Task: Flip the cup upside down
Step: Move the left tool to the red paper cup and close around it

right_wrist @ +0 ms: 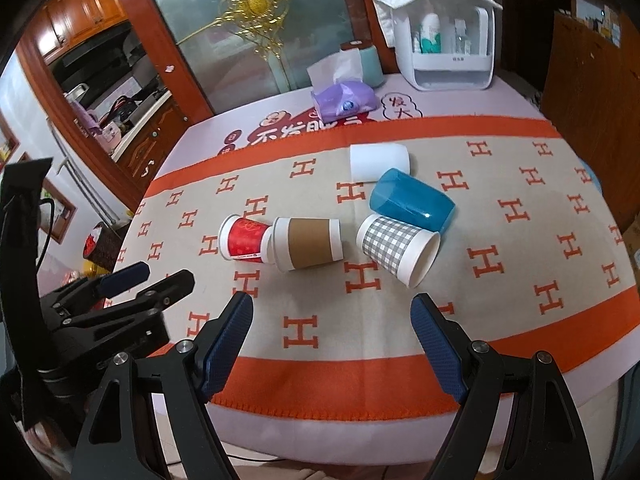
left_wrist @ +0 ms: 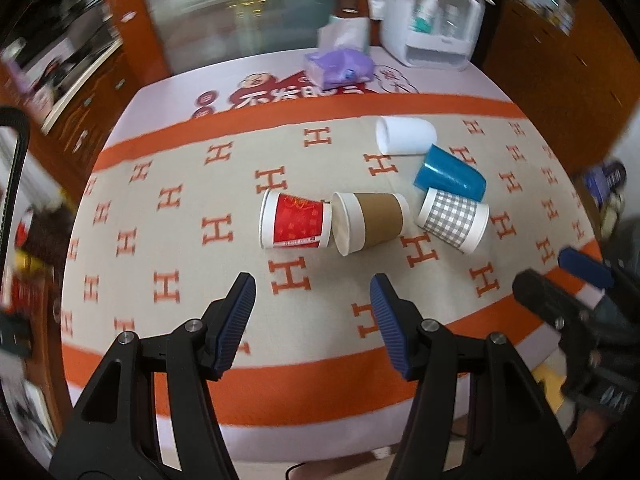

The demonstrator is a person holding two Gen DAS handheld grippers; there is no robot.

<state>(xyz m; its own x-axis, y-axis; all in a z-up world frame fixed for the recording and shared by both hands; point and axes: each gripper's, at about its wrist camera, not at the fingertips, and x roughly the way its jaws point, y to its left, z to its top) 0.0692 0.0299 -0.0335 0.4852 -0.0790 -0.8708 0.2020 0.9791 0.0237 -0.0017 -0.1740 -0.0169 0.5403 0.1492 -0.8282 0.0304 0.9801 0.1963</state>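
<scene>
Both claws are spread wide and empty: left gripper [left_wrist: 312, 284], right gripper [right_wrist: 332, 304], both hanging over the near orange border of the H-patterned cloth [left_wrist: 172, 200].

All five cups lie on their sides mid-table, none flipped yet:
- red printed paper cup [left_wrist: 296, 220], touching the brown-sleeved white paper cup [left_wrist: 370, 222] just to its right
- grey checked paper cup [right_wrist: 394, 248], right of those
- blue plastic cup [right_wrist: 412, 200], resting against the checked one on its far side
- plain white cup [right_wrist: 380, 162], farthest

Risks, as I judge them:
- Cups are packed tight. Your open fingers will likely bump a neighbour and set it rolling.
- Paper walls will crush if you squeeze hard.
- Soft cloth could tip a cup once you set it rim-down.

Writing:
- Cloth repeats the letter H.
- Chinese characters on the far purple mat [right_wrist: 280, 136], partly hidden.
- Red cup's print is too small to read.
</scene>
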